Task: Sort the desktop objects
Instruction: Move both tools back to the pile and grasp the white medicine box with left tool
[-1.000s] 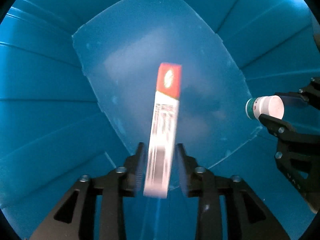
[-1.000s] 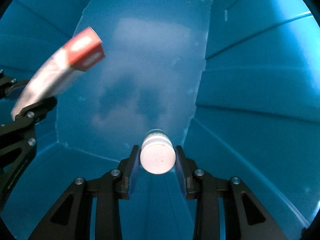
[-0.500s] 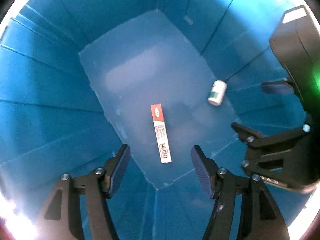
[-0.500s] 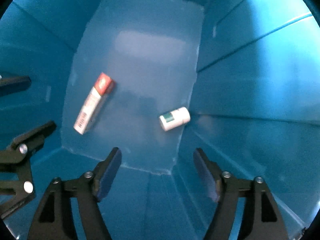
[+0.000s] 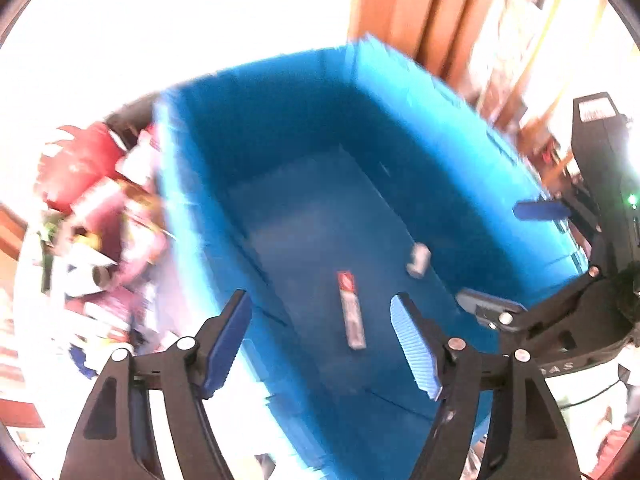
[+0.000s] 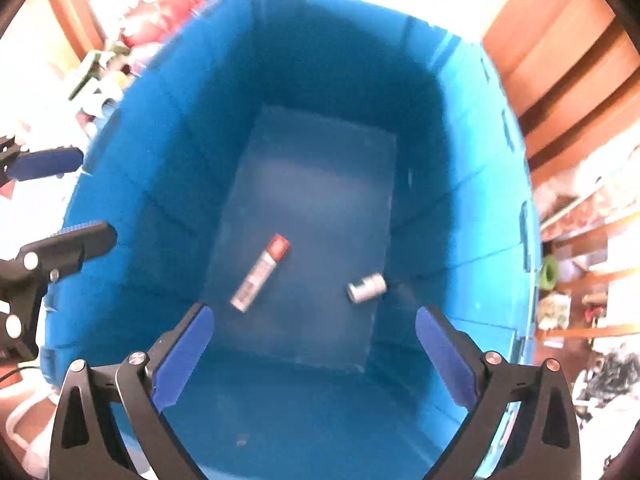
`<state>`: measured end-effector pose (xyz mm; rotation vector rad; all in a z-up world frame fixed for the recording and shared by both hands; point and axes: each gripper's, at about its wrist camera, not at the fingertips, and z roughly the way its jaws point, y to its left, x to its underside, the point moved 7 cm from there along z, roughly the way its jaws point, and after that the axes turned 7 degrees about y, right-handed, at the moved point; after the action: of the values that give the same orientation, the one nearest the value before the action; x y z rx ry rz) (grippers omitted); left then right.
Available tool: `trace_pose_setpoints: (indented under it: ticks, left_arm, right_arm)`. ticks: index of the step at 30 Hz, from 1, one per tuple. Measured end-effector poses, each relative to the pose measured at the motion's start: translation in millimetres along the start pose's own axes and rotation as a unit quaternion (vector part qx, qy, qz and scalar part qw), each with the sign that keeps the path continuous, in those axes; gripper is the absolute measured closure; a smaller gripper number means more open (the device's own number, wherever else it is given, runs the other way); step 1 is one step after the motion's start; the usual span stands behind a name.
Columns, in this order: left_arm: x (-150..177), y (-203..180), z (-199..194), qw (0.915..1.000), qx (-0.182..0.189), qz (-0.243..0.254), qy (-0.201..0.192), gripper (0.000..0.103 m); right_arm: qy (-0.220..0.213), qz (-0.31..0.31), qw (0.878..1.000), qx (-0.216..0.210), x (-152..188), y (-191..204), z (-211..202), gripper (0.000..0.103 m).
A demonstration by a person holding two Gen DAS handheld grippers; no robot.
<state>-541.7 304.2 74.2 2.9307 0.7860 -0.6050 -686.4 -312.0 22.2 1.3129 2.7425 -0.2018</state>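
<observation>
A deep blue bin [image 5: 280,128] [image 6: 160,160] fills both views. On its floor lie a long white box with a red end [image 5: 351,310] [image 6: 260,273] and a small white bottle [image 5: 418,260] [image 6: 366,287], apart from each other. My left gripper [image 5: 320,344] is open and empty, above the bin's near left wall. My right gripper [image 6: 314,352] is open and empty, high over the bin's near end; it also shows in the left wrist view [image 5: 516,256]. The left gripper shows at the left edge of the right wrist view [image 6: 60,200].
A pile of red, pink and white packets [image 5: 92,208] [image 6: 132,40] lies outside the bin's left wall. Orange wooden furniture [image 5: 420,12] [image 6: 560,60] stands behind and right. Cluttered shelves [image 6: 580,260] are at the right.
Both grippers opened and dropped the box and the bottle onto the bin floor. Both have since risen out of the bin, so its rim and the surroundings show.
</observation>
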Motion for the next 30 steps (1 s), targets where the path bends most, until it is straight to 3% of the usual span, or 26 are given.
trace_pose_setpoints:
  ticks: [6,13,18,23,27,30]
  left_arm:
    - [38,82,-63,0.9897,-0.053,-0.027,-0.131,0.024]
    - [106,219,-83,0.9810,-0.081,-0.061,-0.166,0.024]
    - [162,330,-78,0.9714,-0.140,-0.098,-0.165,0.023]
    - [219,437,-63,0.9615,-0.184,-0.155,-0.133,0.023]
    - [258,504,-42,0.9470,-0.196,-0.230,-0.109,0.023]
    - [291,546,-21,0.9271,-0.208,-0.299,-0.086,0.023]
  right_arm:
    - [-0.092,0.006,0.996,0.004,-18,70,-61,0.000]
    - [-0.158,0.014,0.987,-0.041,-42,186,-88,0.000]
    - [-0.182,0.034,0.981,-0.049,-62,259,-78,0.000]
    - [-0.182,0.058,0.979,-0.067,-78,314,-47,0.000]
    - [-0.179,0.081,0.978,-0.068,-87,340,-15,0.000]
    - [-0.173,0.099,0.978,-0.062,-95,347,15,0.000]
